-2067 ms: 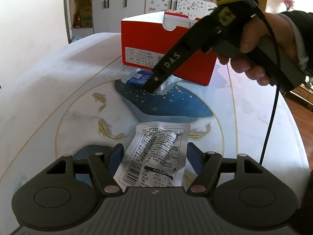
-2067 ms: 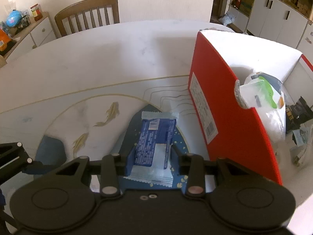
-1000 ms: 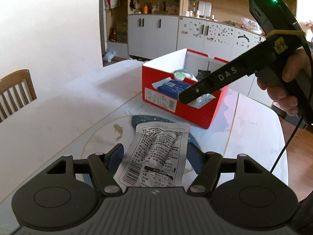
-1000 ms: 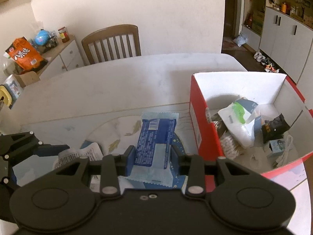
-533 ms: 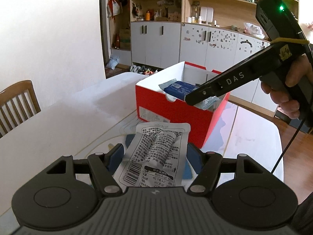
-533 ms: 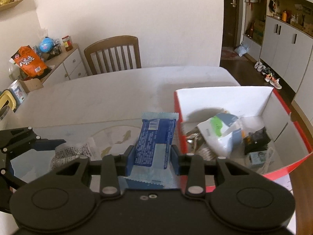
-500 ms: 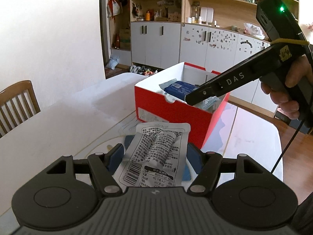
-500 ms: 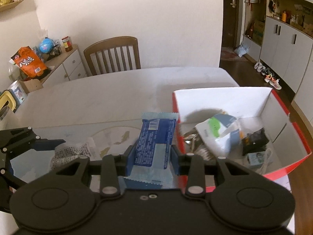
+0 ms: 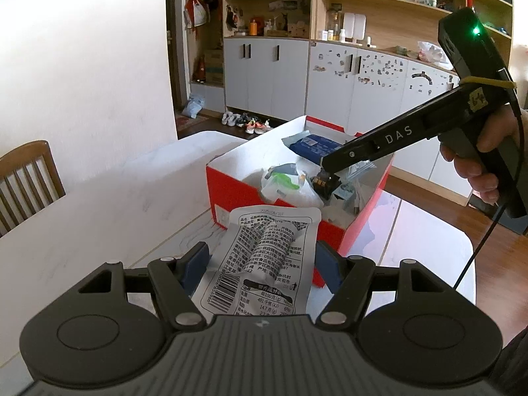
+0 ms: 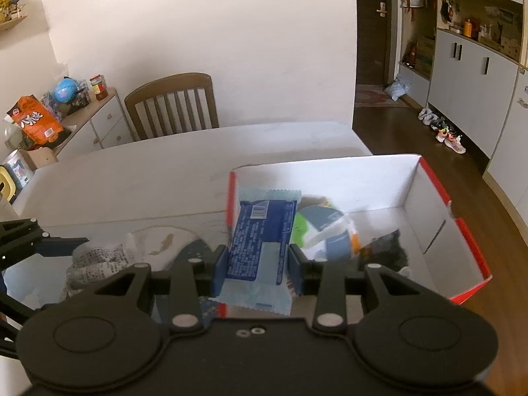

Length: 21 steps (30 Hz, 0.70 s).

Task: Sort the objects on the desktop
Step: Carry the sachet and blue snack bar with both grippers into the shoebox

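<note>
both tongs now carry their packets over red box (image 10: 468,292).

A home is shown, in a room used for eating. A big white table (image 10: 138,178) is seen with a wooden chair (image 10: 171,105) pushed up to it. Tall cupboards (image 9: 274,76) and open shelves (image 9: 379,6) filled with bottles and small things are set along one wall. Shoes (image 9: 246,122) are lined up on the wooden floor by a door. A snack bag (image 10: 34,123) and a jar (image 10: 98,85) are kept on a small set of drawers (image 10: 105,122).
</note>
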Available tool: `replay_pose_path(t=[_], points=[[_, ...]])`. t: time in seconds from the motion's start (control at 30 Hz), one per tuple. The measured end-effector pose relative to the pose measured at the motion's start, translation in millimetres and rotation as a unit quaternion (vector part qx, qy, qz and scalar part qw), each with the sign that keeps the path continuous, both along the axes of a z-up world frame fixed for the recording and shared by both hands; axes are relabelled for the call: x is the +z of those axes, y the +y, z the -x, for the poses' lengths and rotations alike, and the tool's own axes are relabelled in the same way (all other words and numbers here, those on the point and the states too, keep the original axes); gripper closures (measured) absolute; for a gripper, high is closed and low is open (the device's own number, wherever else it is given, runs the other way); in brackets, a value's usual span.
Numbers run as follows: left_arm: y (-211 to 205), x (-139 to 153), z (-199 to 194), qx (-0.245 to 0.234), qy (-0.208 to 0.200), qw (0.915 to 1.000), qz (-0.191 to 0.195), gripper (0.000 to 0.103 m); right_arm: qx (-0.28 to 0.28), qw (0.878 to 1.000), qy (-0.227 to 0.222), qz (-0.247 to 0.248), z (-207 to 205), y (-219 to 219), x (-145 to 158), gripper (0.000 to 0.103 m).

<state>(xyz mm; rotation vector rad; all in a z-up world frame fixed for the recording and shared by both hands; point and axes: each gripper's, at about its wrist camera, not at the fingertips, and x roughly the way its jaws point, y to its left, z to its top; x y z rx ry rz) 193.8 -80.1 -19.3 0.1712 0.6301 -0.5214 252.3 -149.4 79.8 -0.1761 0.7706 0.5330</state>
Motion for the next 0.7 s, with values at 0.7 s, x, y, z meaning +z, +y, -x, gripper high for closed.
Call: replay_pose_path(t=[0.7], points=[[-75,7,-40,-0.010,-0.006,0.9997,-0.023,0.034,-0.003,1.000,-0.001,0.005,-57,-68,0,0.066]])
